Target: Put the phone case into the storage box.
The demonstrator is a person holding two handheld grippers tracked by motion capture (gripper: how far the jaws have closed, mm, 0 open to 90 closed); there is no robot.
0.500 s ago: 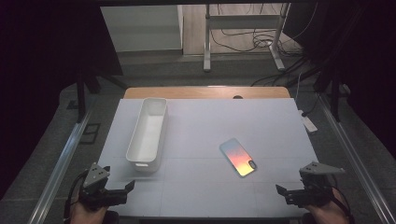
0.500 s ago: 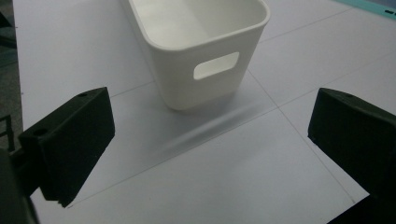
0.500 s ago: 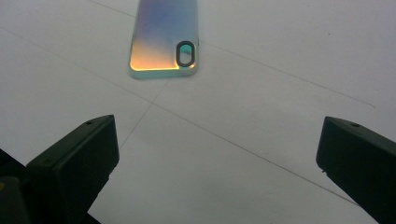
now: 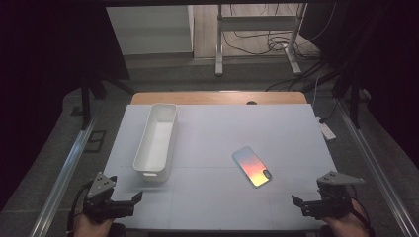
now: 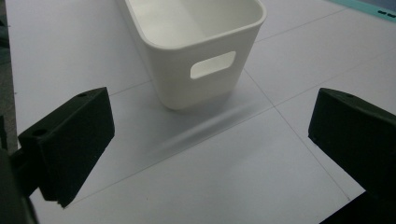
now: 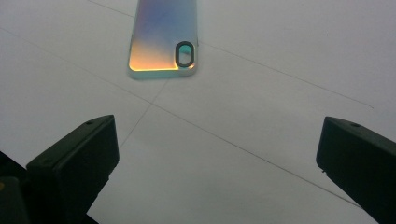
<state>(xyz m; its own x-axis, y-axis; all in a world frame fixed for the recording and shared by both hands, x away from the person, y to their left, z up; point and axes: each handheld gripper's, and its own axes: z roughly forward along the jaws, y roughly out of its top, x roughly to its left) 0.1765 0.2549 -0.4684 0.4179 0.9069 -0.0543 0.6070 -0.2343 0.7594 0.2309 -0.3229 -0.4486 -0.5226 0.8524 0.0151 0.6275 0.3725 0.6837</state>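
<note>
1. Dark surroundings frame a pale grey table (image 4: 217, 143), with a wooden edge showing at its far side and cables and a metal stand on the floor beyond.

2. On the table's left half stands a long white plastic bin (image 4: 157, 140), upright and empty, its short end with a handle slot facing the person; the left gripper view shows that slot (image 5: 212, 64) close ahead.

3. Right of centre, well apart from the bin, a phone case (image 4: 253, 166) lies flat with its iridescent blue-to-orange back up and the camera cutout (image 6: 185, 54) towards the near right corner.

4. At the near left corner the left gripper (image 4: 129, 199) hovers with its jaws wide apart, holding and touching nothing; it points towards the bin's near end.

5. At the near right corner the right gripper (image 4: 299, 203) is likewise spread fully, empty, with bare table between its jaws and the case ahead of it.

6. My reading: this is the starting step, before any contact. The likely work is moving the case into the bin.

7. The next move would call for the right gripper to advance to the case, straddle its narrow width, and get under a thin, flat edge without sliding it across the smooth table.
</note>
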